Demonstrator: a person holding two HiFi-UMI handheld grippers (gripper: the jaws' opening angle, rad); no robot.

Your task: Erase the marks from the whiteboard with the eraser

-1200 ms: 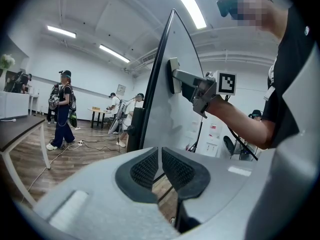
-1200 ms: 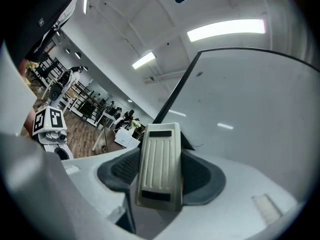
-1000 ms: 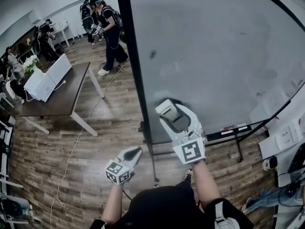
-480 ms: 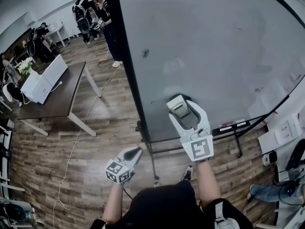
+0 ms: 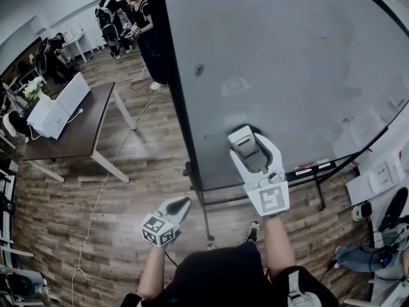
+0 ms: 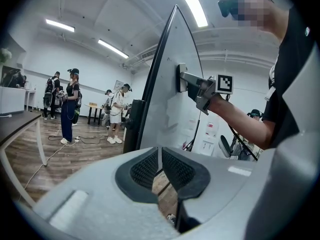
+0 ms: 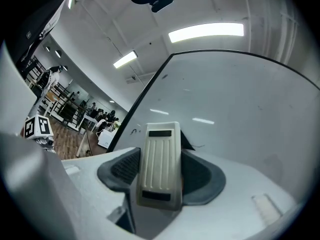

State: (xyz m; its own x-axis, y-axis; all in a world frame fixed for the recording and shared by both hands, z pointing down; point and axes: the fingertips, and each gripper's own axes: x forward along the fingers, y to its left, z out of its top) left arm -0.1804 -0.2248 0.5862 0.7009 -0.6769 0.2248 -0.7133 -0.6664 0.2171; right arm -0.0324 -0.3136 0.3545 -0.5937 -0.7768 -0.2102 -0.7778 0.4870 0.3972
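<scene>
Judged mid-wipe: pressed eraser (image 5: 241, 140), clamped in right tool (image 5: 245, 147), low on whiteboard (image 5: 294, 62). Held left tool (image 5: 181, 204) empty, jaws together. Probably needed next: sweep left, higher, toward dark mark (image 5: 199, 70).

We look down on a wood-plank floor (image 5: 128, 190) across the left and bottom of the frame, bearing the whiteboard (image 5: 287, 62) on its black stand, a thin pale cable (image 5: 102, 187), and, at upper left, a dark table (image 5: 86, 133) carrying a white box (image 5: 61, 107).
</scene>
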